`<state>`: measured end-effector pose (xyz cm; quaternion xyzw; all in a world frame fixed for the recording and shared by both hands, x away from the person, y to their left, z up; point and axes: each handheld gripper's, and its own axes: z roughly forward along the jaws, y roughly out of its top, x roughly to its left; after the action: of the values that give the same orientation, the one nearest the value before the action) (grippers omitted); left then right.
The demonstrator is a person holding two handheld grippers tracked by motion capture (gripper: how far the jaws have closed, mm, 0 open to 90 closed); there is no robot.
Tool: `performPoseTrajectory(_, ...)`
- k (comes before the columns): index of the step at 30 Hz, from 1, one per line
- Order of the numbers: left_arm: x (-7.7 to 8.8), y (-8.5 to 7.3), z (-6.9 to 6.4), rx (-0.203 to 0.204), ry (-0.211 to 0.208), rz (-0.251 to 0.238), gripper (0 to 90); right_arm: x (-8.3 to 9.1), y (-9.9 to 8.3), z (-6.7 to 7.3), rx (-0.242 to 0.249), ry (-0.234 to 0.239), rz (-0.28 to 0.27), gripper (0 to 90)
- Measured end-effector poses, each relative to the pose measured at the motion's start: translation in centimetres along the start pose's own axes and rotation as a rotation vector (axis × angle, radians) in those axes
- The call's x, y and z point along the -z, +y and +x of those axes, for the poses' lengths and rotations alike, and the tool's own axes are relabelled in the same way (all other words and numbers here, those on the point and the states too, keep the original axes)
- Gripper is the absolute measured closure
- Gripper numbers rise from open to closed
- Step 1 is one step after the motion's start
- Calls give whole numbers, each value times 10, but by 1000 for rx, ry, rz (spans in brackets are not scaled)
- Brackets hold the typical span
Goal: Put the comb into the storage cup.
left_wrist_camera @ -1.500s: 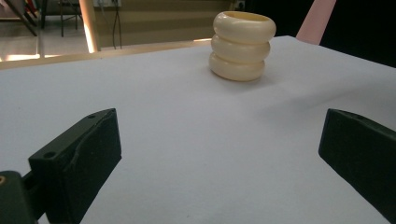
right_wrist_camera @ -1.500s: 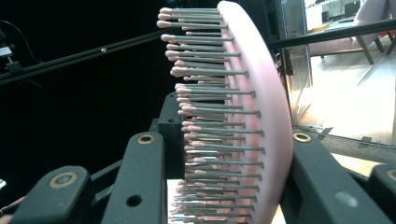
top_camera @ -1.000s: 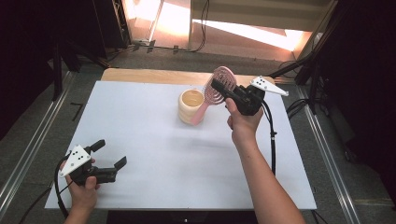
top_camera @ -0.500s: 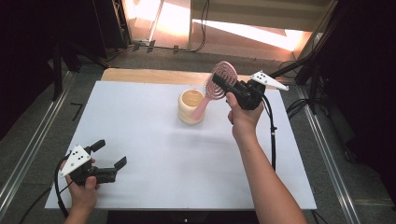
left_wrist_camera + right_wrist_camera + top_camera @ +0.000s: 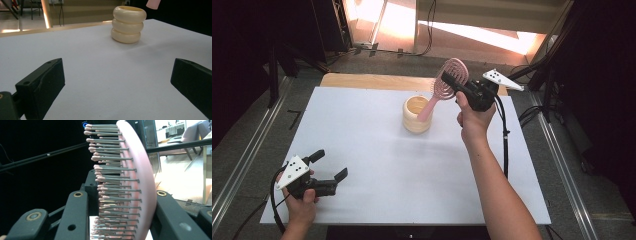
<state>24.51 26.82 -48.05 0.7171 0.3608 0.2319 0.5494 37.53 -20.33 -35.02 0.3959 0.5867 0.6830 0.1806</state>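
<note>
A: Right gripper (image 5: pixel 451 82), what's it got?

B: Pink hairbrush (image 5: pixel 445 86). Jaws clamped on the brush head, one on the bristle side, one on the smooth back. The right gripper view has the brush (image 5: pixel 130 182) standing betw. the two black jaws, bristles pointing left in that view.

A: Where's the brush rel. to the cup?

B: Held up in the air, tilted. Head is high, over the far edge of the white surface (image 5: pixel 377 150), right of centre. Handle slants down toward the cream cup (image 5: pixel 417 115), its tip at the cup's rim. Can't tell if it's touching or inside. In the left gripper view the handle tip (image 5: pixel 153 3) hangs just above and right of the cup (image 5: pixel 128 24).

A: And the cup itself?

B: Upright, ribbed like three stacked rings, on the surface near the far edge, about mid-width.

A: Left gripper (image 5: pixel 330 168)?

B: Jaws wide apart, nothing betw. them. Held in the left hand (image 5: pixel 302 197) at the near left corner of the surface, well apart from the cup, pointing across toward it.

A: Right hand (image 5: pixel 473 117)?

B: Wrapped round the gripper body, forearm coming in from the near edge.
</note>
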Motion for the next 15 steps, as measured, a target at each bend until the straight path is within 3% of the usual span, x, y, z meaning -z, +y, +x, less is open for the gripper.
performPoseTrajectory(15, 0, 0, 0, 0, -1, -1, 0, -12, 8, -11, -7, -25, -26, 630)
